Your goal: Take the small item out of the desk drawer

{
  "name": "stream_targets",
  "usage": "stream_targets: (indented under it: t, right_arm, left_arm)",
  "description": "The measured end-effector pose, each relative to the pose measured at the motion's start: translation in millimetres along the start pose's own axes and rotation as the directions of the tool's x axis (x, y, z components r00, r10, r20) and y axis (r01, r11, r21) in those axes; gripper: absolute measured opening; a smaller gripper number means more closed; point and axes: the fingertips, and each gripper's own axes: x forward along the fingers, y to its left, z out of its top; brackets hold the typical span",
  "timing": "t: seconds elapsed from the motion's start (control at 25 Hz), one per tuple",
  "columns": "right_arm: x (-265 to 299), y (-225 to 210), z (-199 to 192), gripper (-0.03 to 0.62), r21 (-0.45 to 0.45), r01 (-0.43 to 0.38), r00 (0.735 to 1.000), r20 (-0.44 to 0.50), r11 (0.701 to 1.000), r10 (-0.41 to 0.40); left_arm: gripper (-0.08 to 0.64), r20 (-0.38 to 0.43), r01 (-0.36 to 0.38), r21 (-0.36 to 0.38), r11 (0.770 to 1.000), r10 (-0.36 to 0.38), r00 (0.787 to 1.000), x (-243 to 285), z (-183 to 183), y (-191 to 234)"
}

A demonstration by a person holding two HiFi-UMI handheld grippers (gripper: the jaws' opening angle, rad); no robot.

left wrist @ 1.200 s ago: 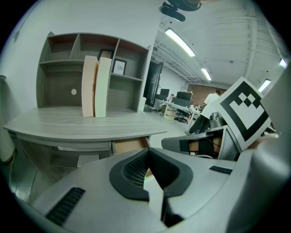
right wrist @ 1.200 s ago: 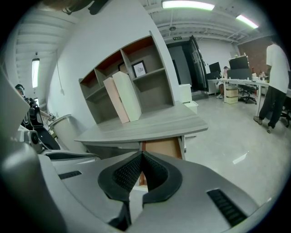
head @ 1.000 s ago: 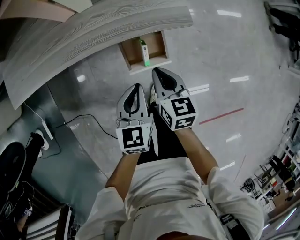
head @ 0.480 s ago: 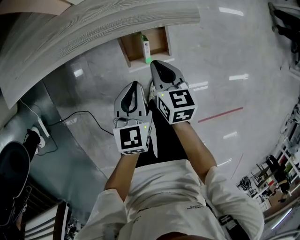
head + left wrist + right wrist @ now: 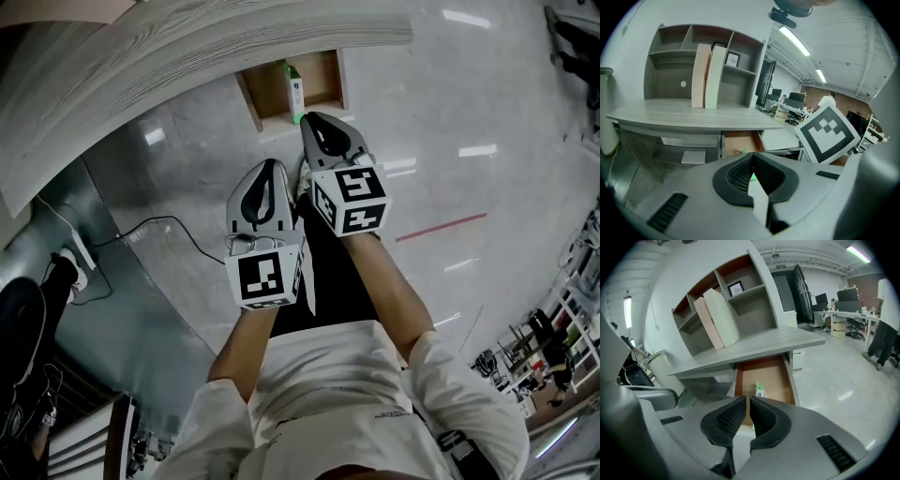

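Observation:
The desk drawer [image 5: 323, 82] stands pulled out under the grey desktop, its brown bottom showing. Inside lies a small white and green box [image 5: 293, 91], lengthwise. My right gripper [image 5: 307, 116] is shut and empty, its tips over the drawer's front edge just short of the box. In the right gripper view the box [image 5: 760, 390] lies in the drawer [image 5: 771, 373] right past the shut right gripper [image 5: 748, 398]. My left gripper [image 5: 270, 166] is shut and empty, held back and to the left. The left gripper view has the drawer [image 5: 736, 140] beyond the left gripper [image 5: 752, 157].
The curved grey desktop [image 5: 187, 56] overhangs the drawer. A shelf unit with two upright folders [image 5: 708, 75] stands on the desk. A black cable [image 5: 173, 225] runs over the glossy floor at left. A person [image 5: 887, 324] stands far off at right.
My right gripper has moved forward, and its tips now reach the drawer's front edge. The left gripper has stayed about where it was.

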Motion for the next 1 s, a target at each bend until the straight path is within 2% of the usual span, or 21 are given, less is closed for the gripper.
stream_targets:
  t: [0.72,1.0]
  right_arm:
    - [46.7,-19.1,-26.3,0.156,0.052,0.027,0.996,-0.085,0.998,-0.023]
    - [58.1,-27.9,-39.9,0.181,0.074,0.054,0.991,-0.128,0.996,-0.044]
  left_arm:
    - [0.015,-0.034,-0.007,-0.037,0.999,0.006,0.999,19.4,-18.7,6.2]
    - [0.015,-0.041,-0.009,-0.044,0.999,0.007,0.999,24.7,-20.9,8.1]
